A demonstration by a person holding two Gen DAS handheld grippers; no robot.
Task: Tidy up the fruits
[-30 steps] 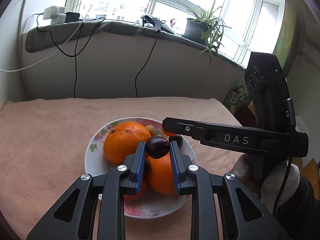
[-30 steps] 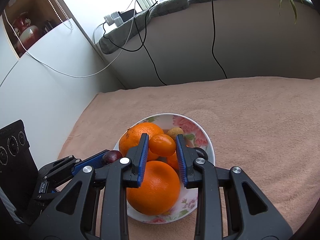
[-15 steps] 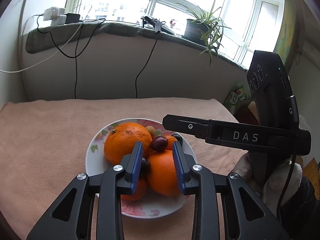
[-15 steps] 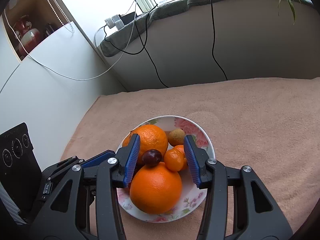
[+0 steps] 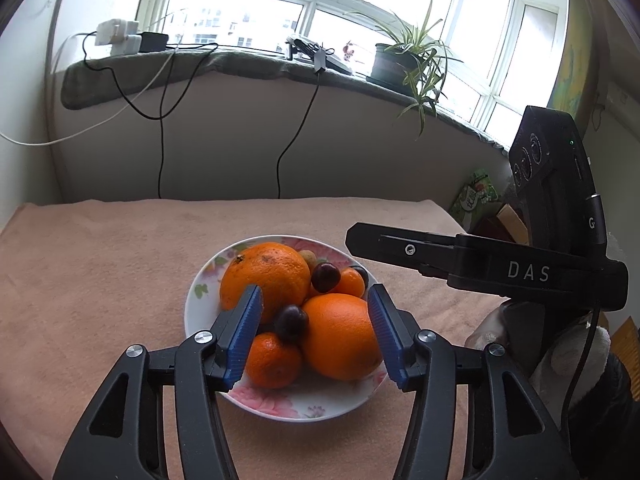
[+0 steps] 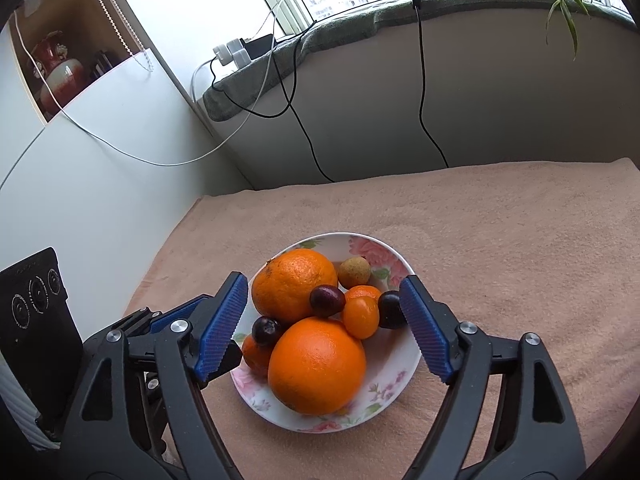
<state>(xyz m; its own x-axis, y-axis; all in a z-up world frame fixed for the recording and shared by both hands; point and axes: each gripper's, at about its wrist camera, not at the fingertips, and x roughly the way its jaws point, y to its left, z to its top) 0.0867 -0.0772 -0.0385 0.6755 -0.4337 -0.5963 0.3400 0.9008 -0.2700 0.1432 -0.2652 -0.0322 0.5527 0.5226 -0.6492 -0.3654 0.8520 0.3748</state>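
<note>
A floral white plate [image 5: 320,404] [image 6: 394,376] on the pink cloth holds two big oranges [image 5: 266,276] [image 6: 316,366], small mandarins [image 5: 272,360] [image 6: 361,317], dark cherries [image 5: 325,277] [image 6: 327,301] and a yellowish lychee [image 6: 354,272]. My left gripper [image 5: 316,336] is open and empty, raised above the near side of the plate. My right gripper [image 6: 324,326] is open and empty, above the plate too. The right gripper's body also shows in the left wrist view [image 5: 480,268].
The pink cloth [image 5: 100,272] [image 6: 520,248] covers the table. A grey wall with a windowsill, cables [image 5: 160,148] and a potted plant [image 5: 404,64] stands behind. A white cabinet [image 6: 80,184] is at the left. Bags and boxes [image 5: 476,196] lie past the table's right end.
Both grippers have opened and pulled back from the plate. The left one let go of a cherry, the right one a small mandarin; both fruits now lie on the pile.
</note>
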